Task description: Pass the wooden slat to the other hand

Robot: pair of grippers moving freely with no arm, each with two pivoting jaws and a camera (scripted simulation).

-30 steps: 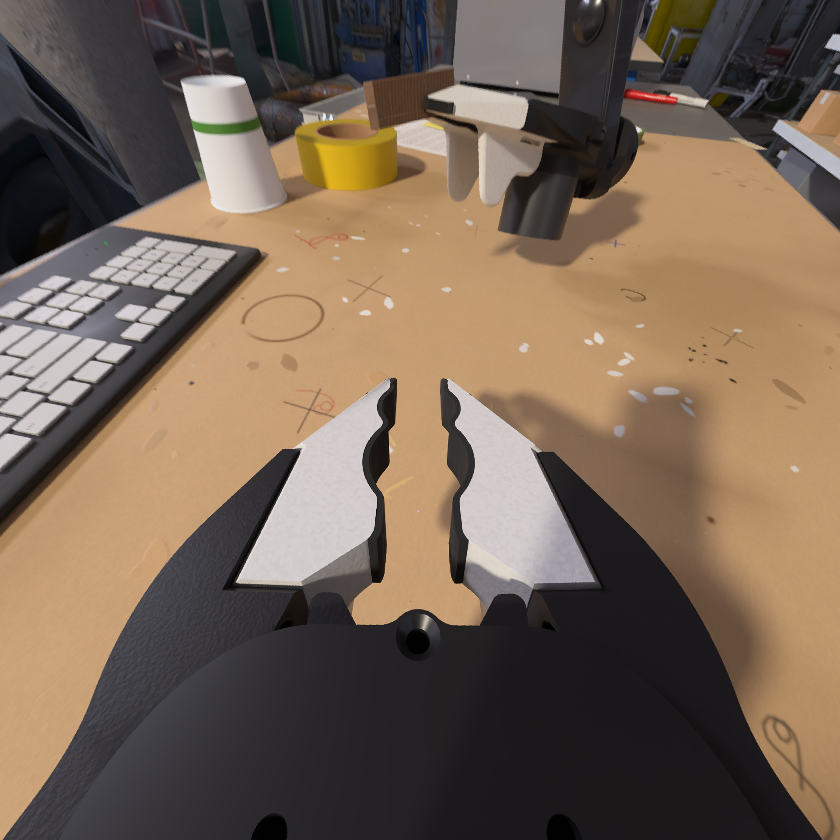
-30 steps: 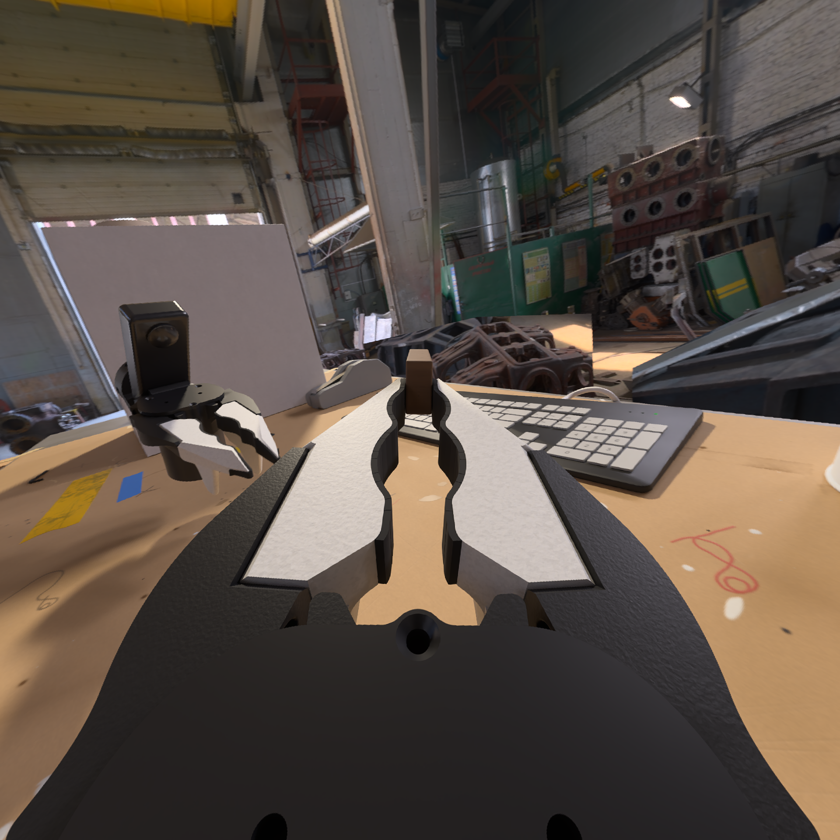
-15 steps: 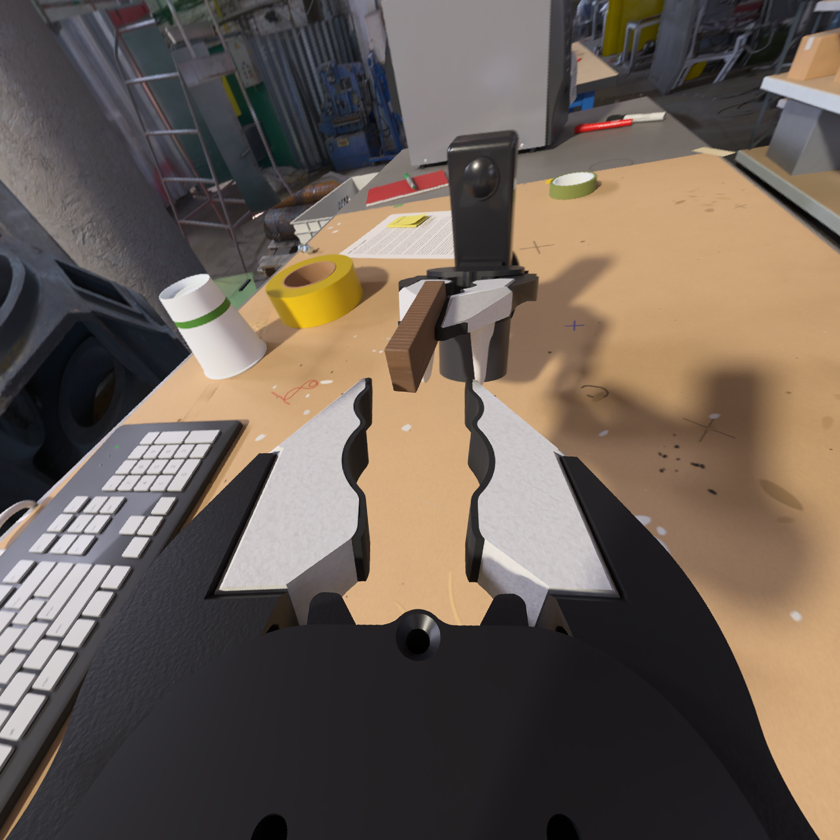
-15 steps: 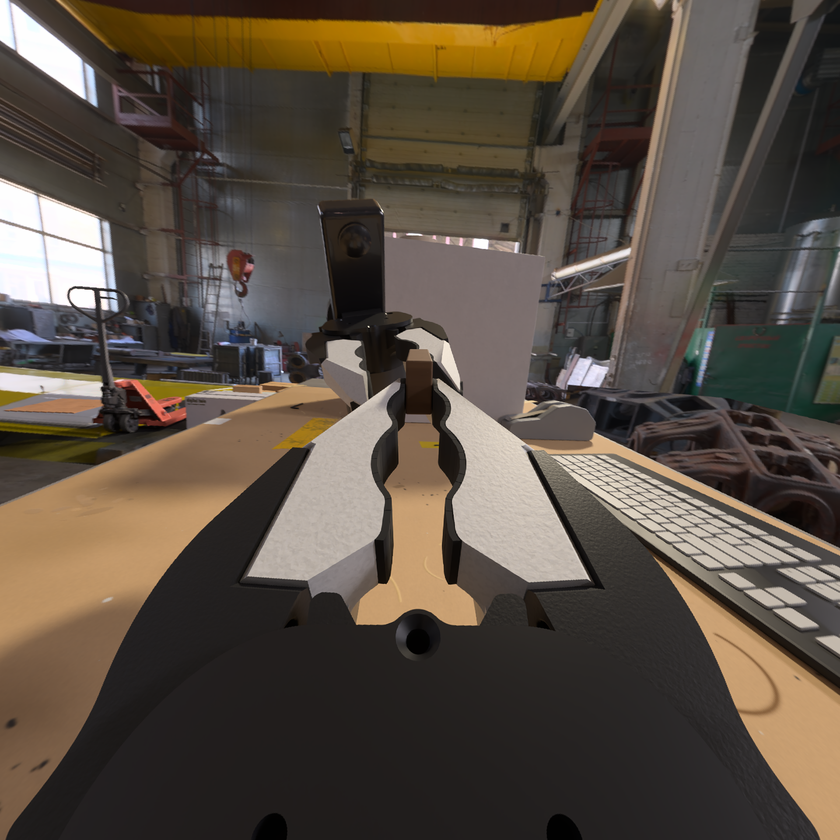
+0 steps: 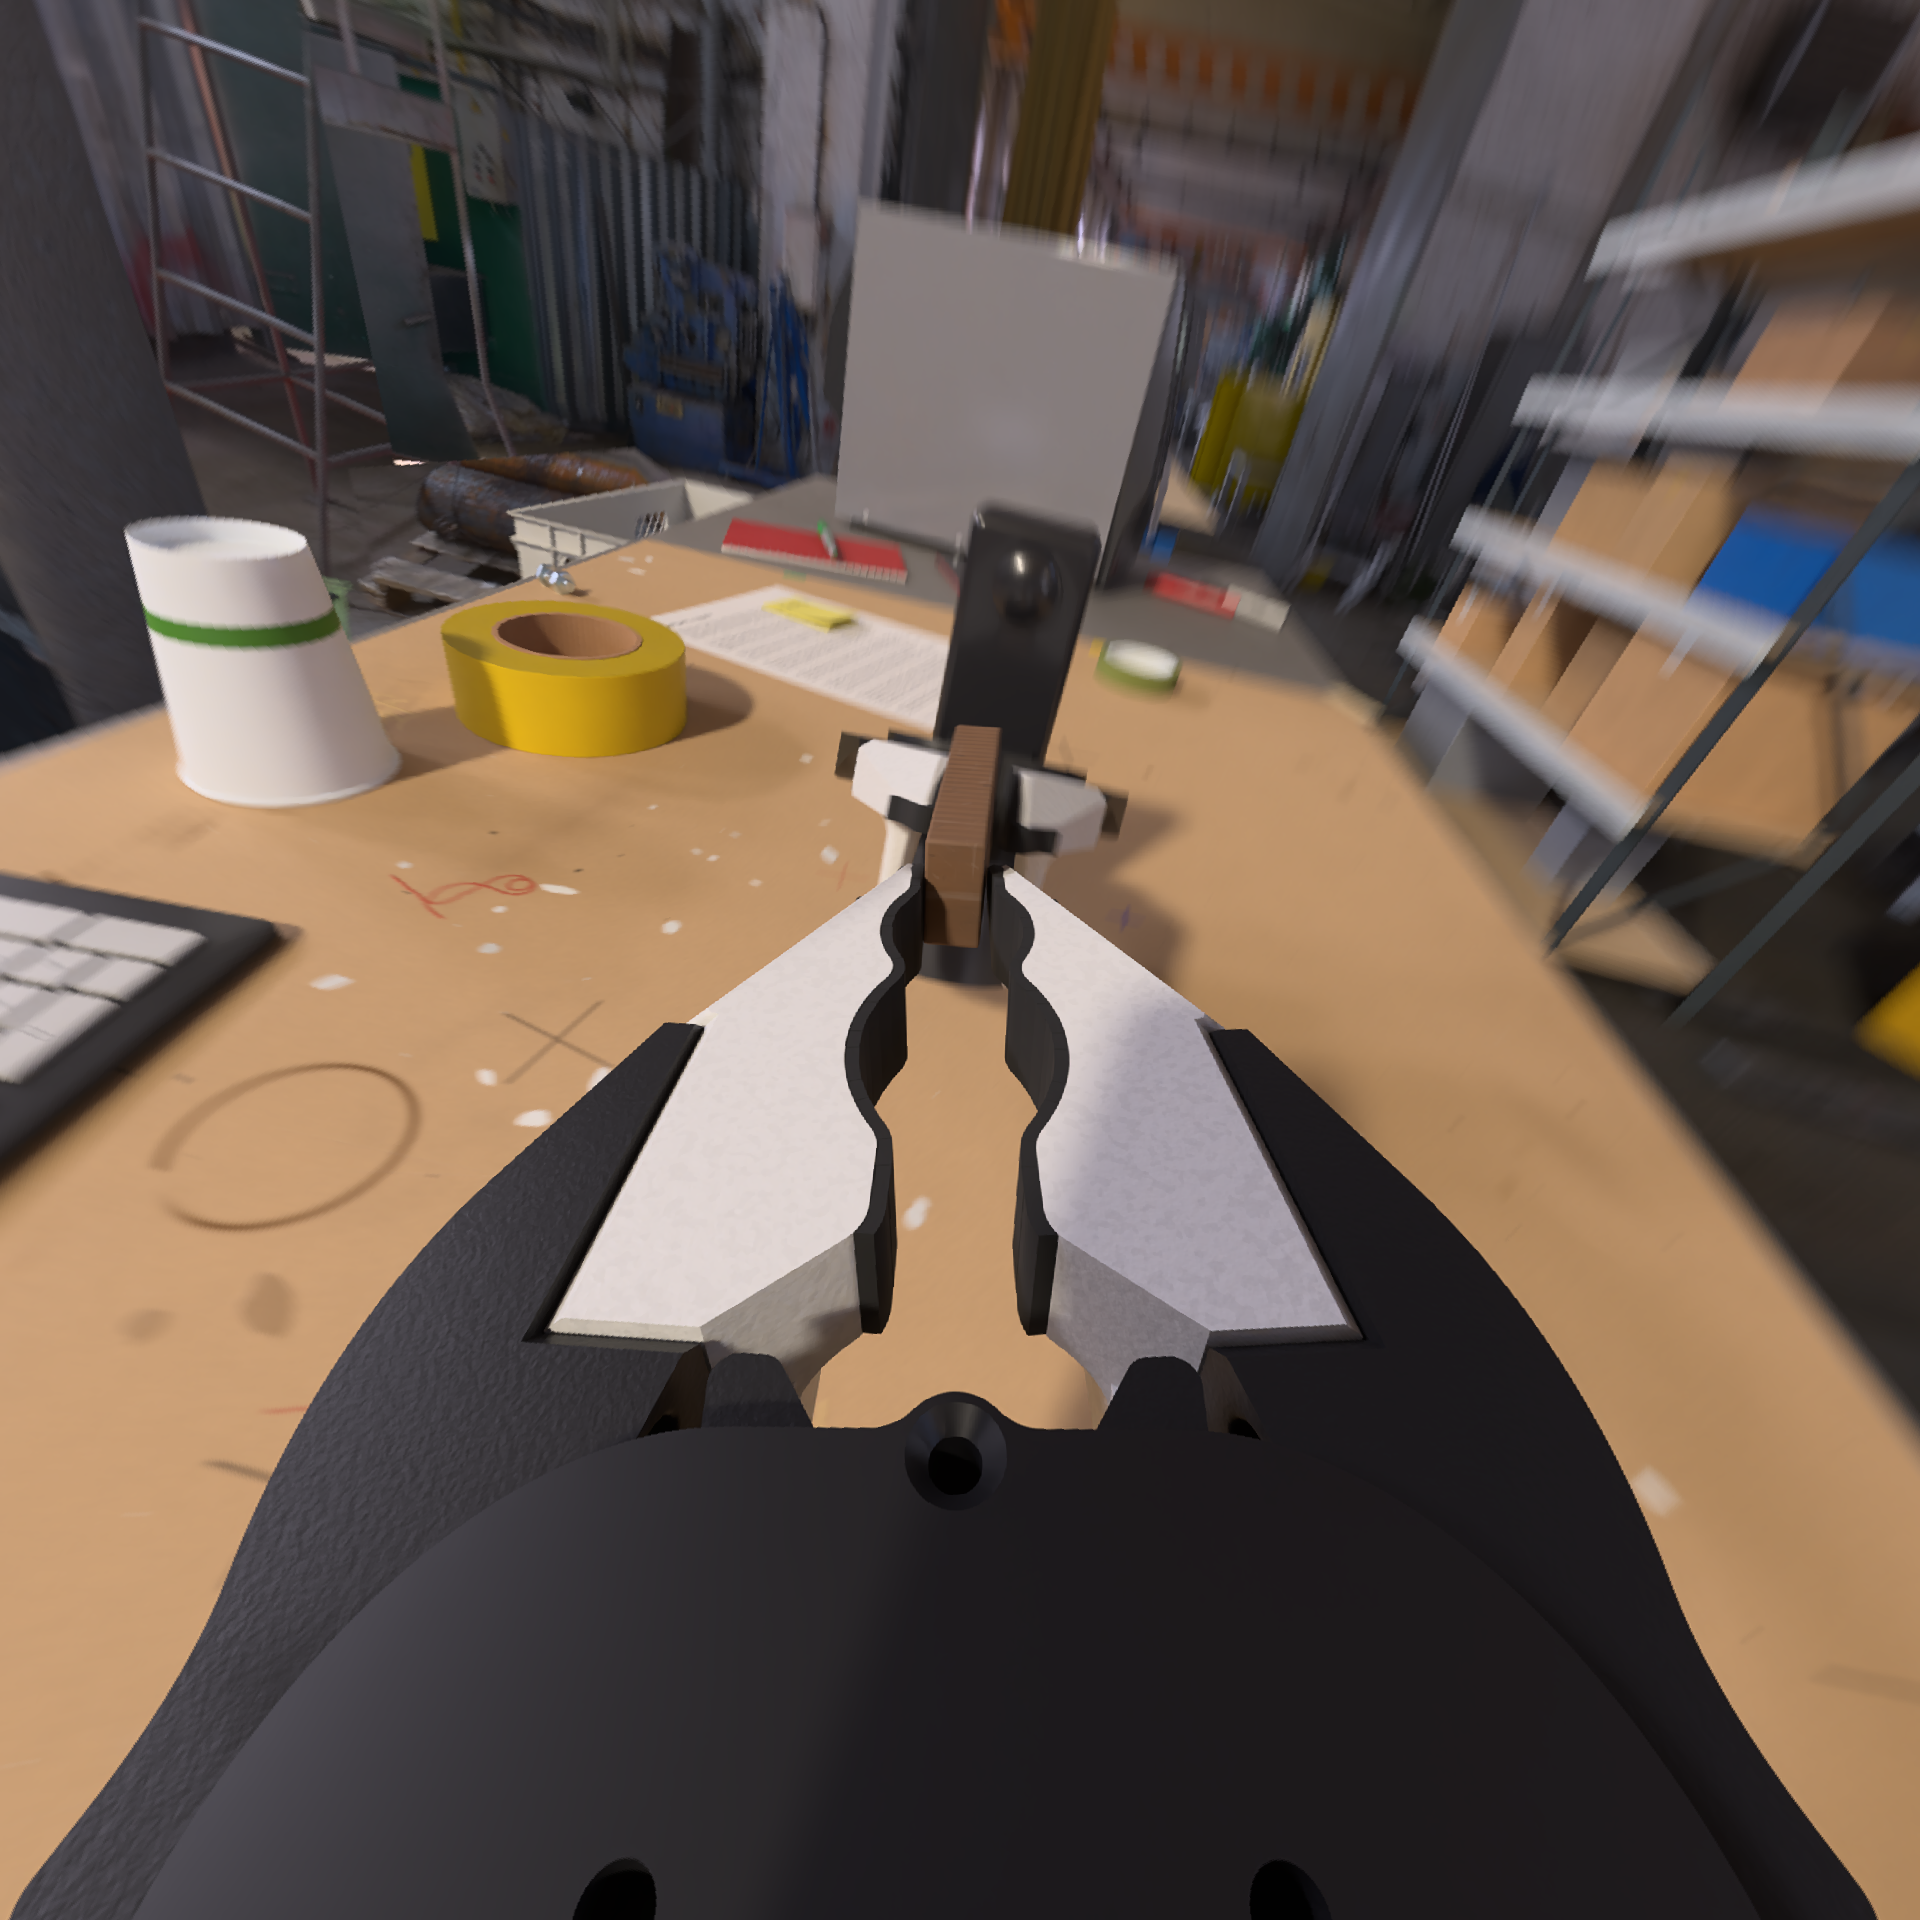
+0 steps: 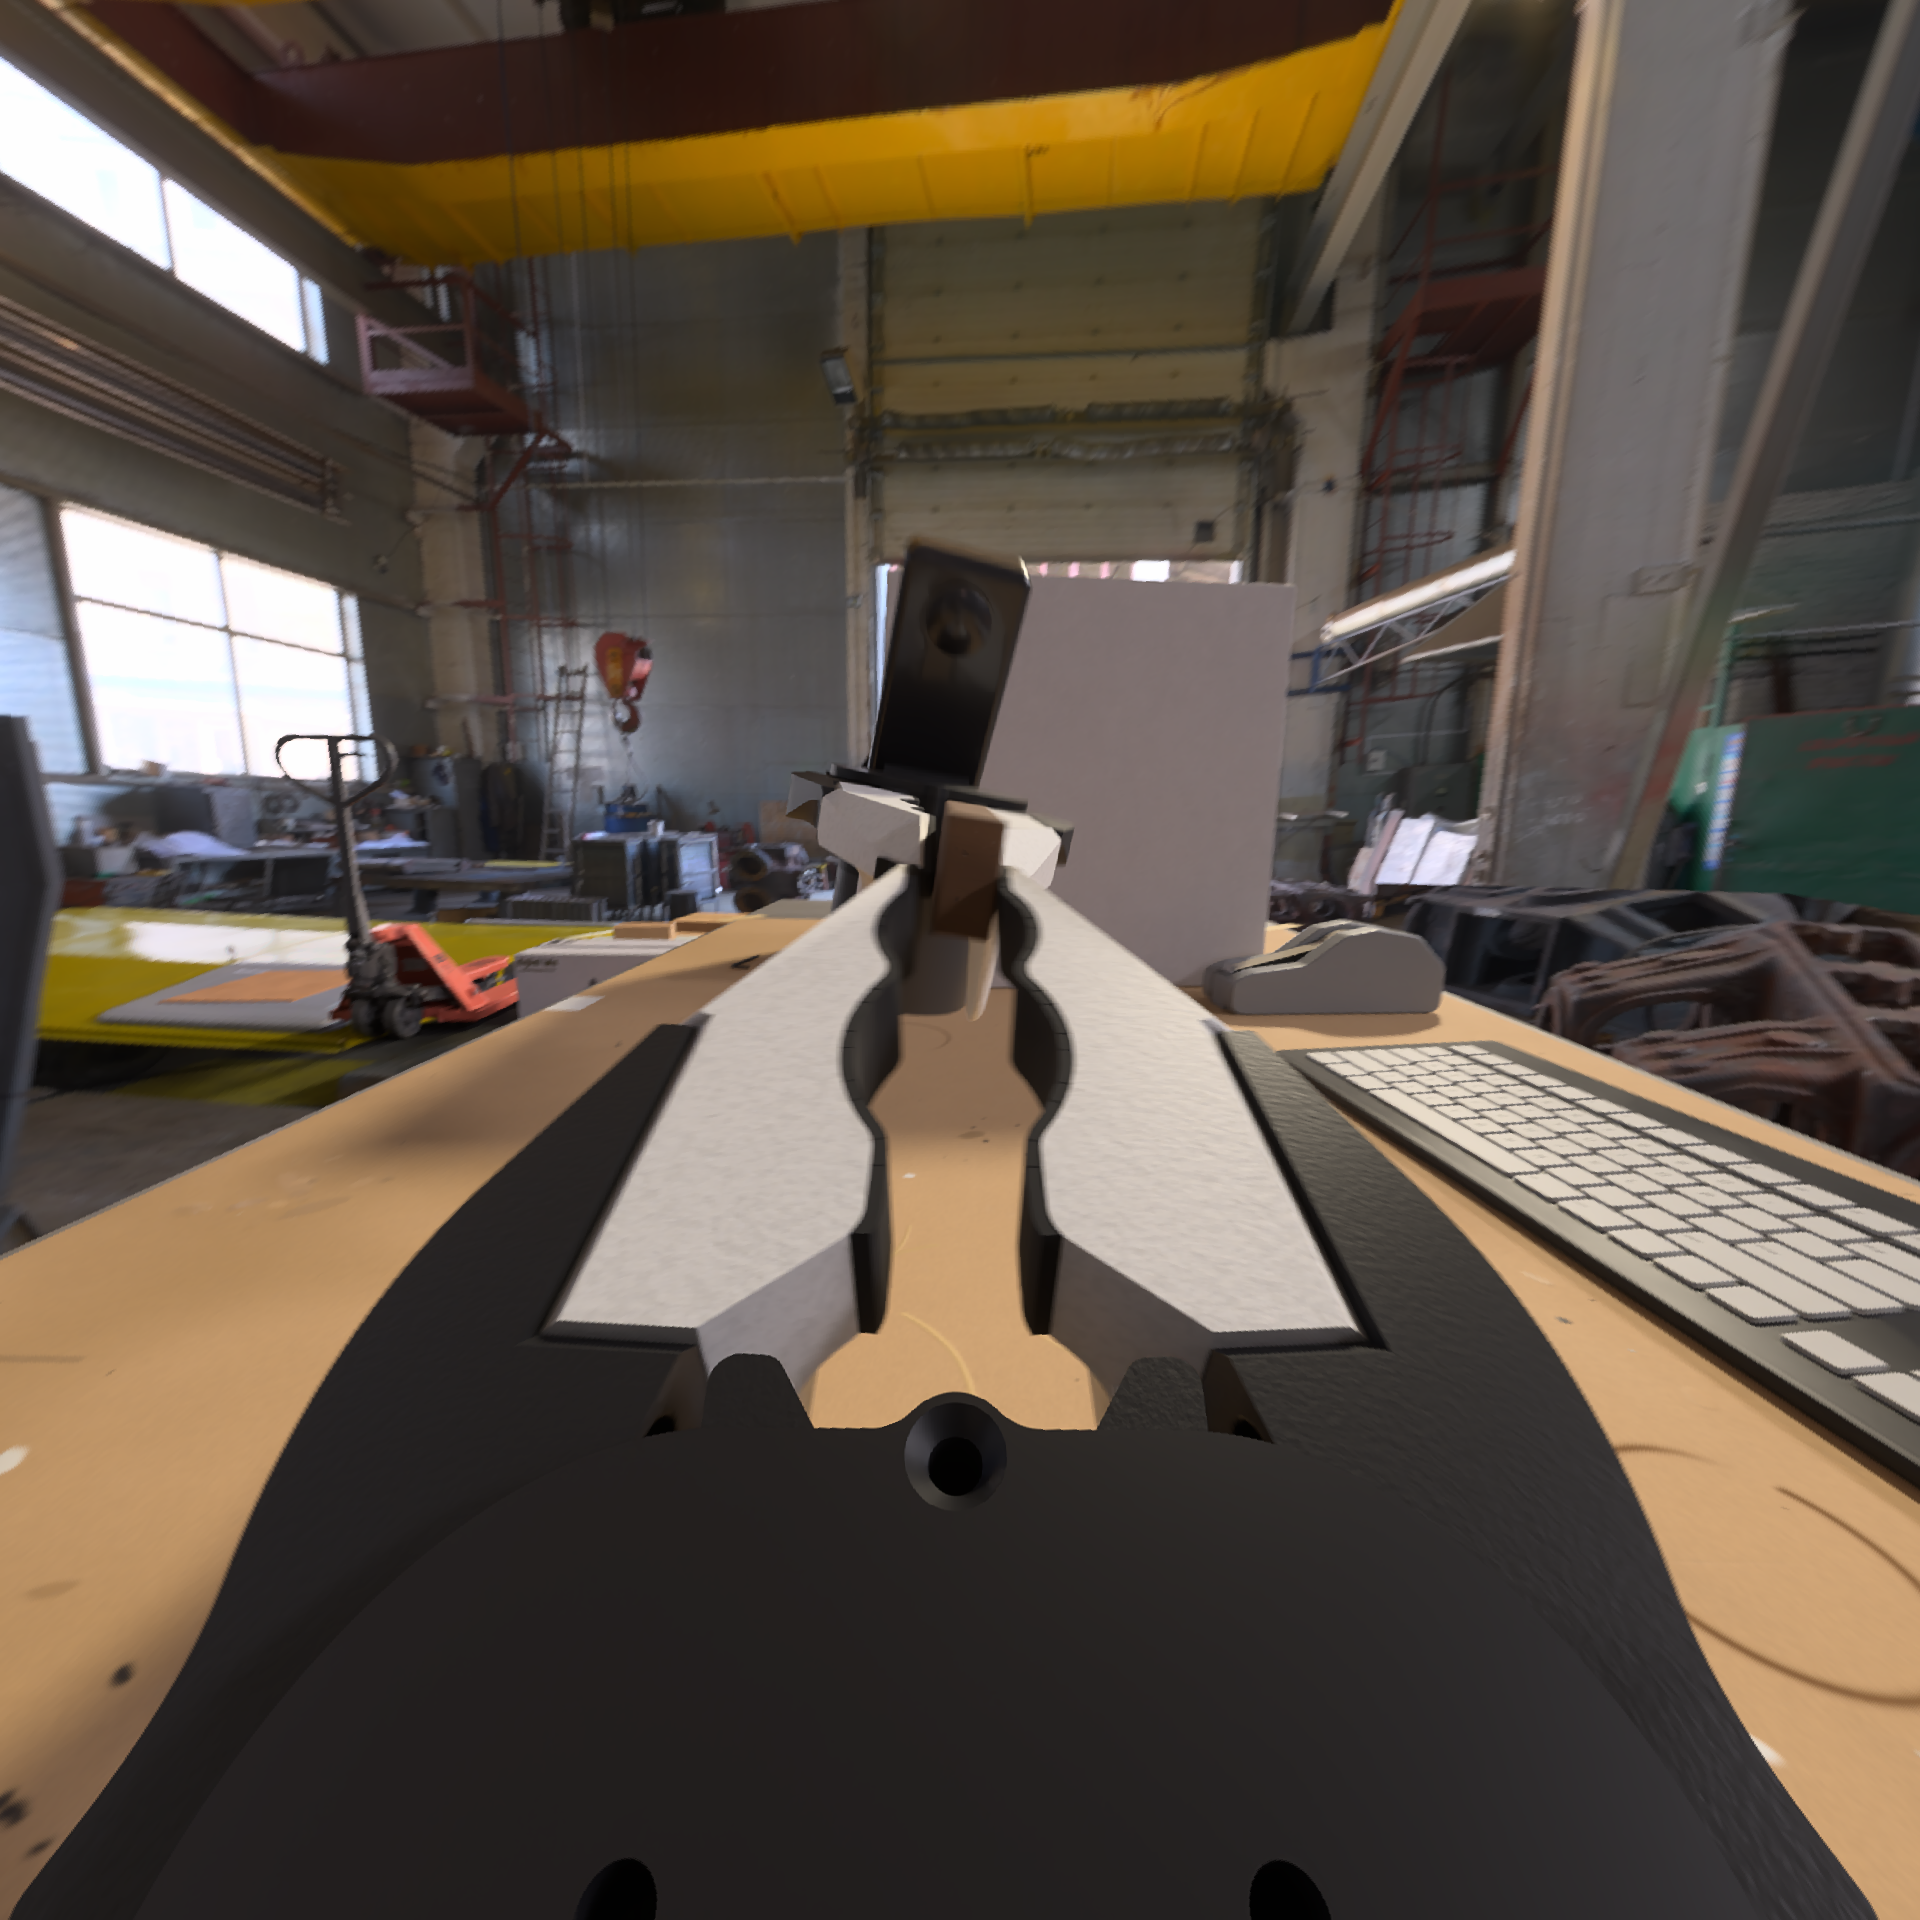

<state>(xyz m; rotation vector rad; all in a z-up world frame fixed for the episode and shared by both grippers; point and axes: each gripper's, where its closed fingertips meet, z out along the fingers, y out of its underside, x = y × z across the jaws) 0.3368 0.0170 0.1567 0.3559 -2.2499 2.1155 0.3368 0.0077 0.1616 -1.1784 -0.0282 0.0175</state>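
Observation:
The brown wooden slat point(image 5: 958, 831) is held in the air above the table, end-on between the two grippers, which face each other. My left gripper point(image 5: 956, 904) is shut on its near end. My right gripper point(image 5: 977, 795) shows beyond it, gripping the far end. In the right wrist view, my right gripper point(image 6: 956, 894) is shut on the slat point(image 6: 971, 868), which looks slightly tilted there. The left gripper point(image 6: 940, 842) is right behind it. The stretch of slat between the two grips is mostly hidden by the fingers.
On the brown table point(image 5: 1299, 1039) stand a white cup with a green band point(image 5: 249, 665), a yellow tape roll point(image 5: 566, 675), a printed sheet point(image 5: 821, 649) and a small green tape roll point(image 5: 1138, 665). A keyboard point(image 6: 1662, 1174) and a grey stapler-like object point(image 6: 1330, 966) lie to the side.
My left gripper has moved forward to the slat and closed on its free end; it was open half a second ago. My right gripper has kept its hold throughout.

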